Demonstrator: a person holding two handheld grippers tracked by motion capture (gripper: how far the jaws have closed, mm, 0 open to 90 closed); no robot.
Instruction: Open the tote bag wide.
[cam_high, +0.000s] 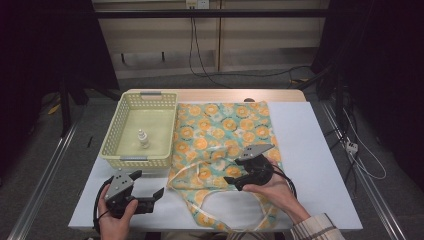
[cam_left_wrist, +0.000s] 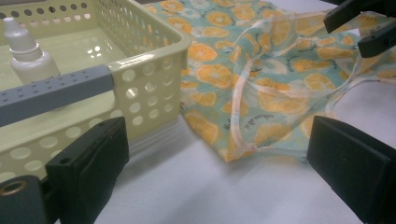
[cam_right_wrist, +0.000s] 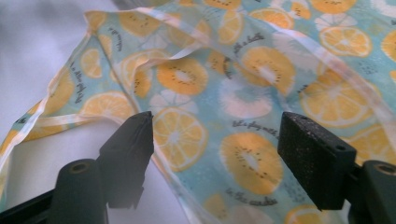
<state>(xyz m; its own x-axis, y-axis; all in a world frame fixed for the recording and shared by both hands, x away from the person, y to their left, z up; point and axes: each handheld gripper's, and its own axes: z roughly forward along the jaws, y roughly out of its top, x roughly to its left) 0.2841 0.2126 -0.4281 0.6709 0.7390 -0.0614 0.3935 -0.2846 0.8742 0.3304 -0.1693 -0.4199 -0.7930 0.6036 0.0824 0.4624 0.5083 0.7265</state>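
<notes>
The bag (cam_high: 225, 145) was thin printed cloth; the basket (cam_high: 112, 135) glossy perforated plastic; the bench (cam_high: 310, 150) matt and smooth; the dropper bottle (cam_left_wrist: 28, 56) probably plastic.

White-topped table (cam_high: 310, 150) with a wood strip along its far edge. Grey floor (cam_high: 165, 82) around it. Pale panelled wall (cam_high: 260, 35) behind, socket (cam_high: 196, 4) at top, black cables (cam_high: 200, 55) hanging down and trailing. Dark curtains (cam_high: 380, 60) both sides. Metal rails (cam_high: 45, 175) flank the table.

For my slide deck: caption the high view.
Two hand-held claws, left and right, open over a fruit-print bag beside a basket.
</notes>
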